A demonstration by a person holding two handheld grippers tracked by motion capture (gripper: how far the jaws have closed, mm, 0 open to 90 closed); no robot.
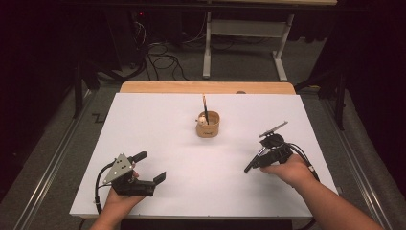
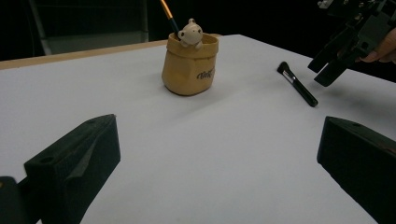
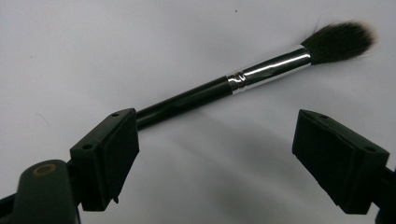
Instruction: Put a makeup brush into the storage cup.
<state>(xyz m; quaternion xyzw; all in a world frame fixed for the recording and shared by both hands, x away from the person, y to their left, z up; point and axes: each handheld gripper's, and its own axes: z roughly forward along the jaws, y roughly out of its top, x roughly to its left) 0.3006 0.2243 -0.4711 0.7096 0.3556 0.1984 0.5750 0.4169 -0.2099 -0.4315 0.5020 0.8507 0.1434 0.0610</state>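
Observation:
A black makeup brush (image 3: 196, 95) with a silver ferrule and dark bristles lies flat on the white table cover (image 1: 158, 124). My right gripper (image 3: 217, 133) hovers open just over it; the handle end runs behind one jaw and neither pad touches it. From the left gripper view the brush (image 2: 297, 86) lies just below the right gripper (image 2: 332, 65). In the high view the right gripper (image 1: 261, 158) is at the right, with the brush (image 1: 249, 166) by its jaws. My left gripper (image 1: 152, 166) rests open at the near left, nothing between its jaws (image 2: 219, 130).
A tan pot (image 1: 208, 125) with a small bear figure on its rim stands mid-table and holds an upright orange-handled brush (image 1: 205, 106). The pot (image 2: 190, 65) is ahead of the left gripper. The wooden table edge (image 1: 206, 87) lies beyond, with cables and a desk frame on the floor behind.

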